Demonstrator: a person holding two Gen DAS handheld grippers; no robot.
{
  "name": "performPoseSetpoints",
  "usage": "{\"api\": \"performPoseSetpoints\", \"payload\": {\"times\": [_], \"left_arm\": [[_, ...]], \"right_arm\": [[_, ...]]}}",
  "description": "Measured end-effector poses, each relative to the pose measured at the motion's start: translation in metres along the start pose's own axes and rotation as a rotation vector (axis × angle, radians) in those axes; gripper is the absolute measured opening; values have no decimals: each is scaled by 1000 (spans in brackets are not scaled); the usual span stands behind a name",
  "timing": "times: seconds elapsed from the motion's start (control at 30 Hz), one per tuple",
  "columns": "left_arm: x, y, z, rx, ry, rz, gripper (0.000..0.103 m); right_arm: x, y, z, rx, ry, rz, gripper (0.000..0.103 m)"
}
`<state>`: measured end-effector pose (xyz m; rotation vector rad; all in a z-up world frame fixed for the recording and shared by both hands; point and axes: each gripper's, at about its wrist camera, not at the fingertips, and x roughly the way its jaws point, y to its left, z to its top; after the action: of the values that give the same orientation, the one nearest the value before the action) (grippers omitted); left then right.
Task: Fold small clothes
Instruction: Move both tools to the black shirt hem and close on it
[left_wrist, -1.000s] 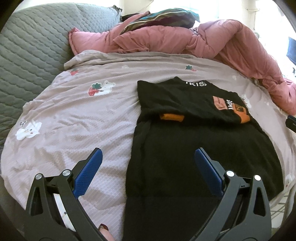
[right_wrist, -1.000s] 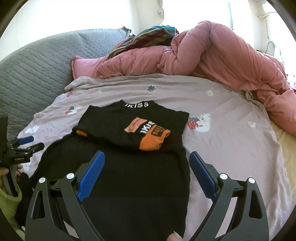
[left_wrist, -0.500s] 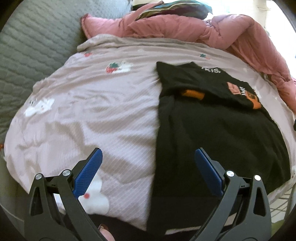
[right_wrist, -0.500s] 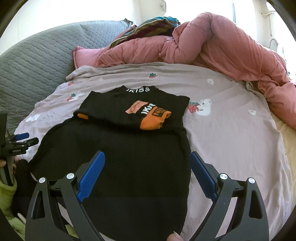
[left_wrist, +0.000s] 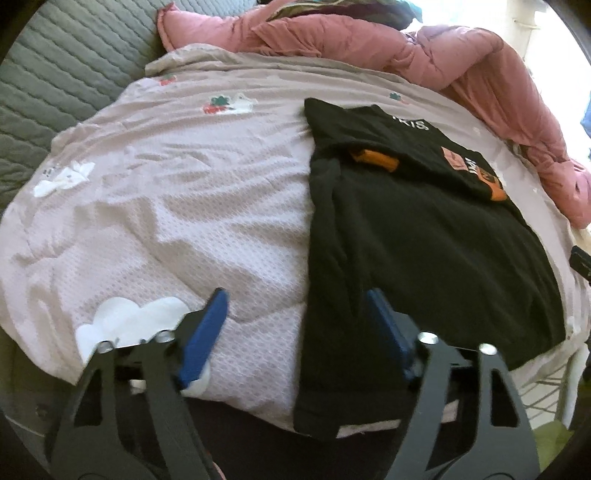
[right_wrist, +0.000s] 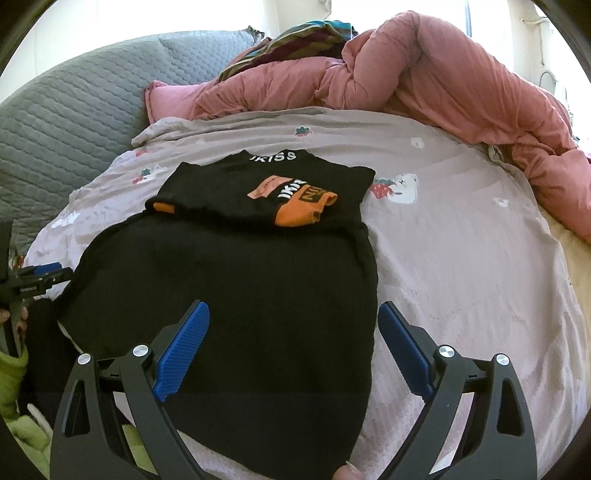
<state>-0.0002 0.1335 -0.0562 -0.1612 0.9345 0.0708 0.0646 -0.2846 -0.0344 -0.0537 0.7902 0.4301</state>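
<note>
Black garment (right_wrist: 236, 295) lies flat mid-frame on bedspread (right_wrist: 461, 258), sleeves folded in at top. Left gripper (left_wrist: 295, 317): jaws closing astride lower-left hem, pads not yet pressing. Right gripper (right_wrist: 291, 332): jaws wide, nothing held. Recommend pinching both hem corners evenly before lifting.

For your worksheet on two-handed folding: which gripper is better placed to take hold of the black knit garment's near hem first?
Probably the left gripper: its closing jaws already straddle the black knit garment's near edge. The right gripper hangs wide open above it.
</note>
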Motion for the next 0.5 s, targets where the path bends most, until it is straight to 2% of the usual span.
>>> {"api": "performPoseSetpoints", "payload": {"times": [0.07, 0.13, 0.33, 0.5], "left_arm": [[3, 0, -2, -6, 15, -24, 39], [6, 0, -3, -8, 29, -46, 32], [17, 1, -7, -22, 76, -53, 32], [17, 1, -7, -17, 80, -60, 31]], "right_arm": [[0, -2, -3, 2, 7, -1, 92], [-1, -4, -7, 6, 15, 3, 92], [-2, -12, -19, 23, 42, 2, 92], [-6, -18, -29, 33, 61, 5, 90]]}}
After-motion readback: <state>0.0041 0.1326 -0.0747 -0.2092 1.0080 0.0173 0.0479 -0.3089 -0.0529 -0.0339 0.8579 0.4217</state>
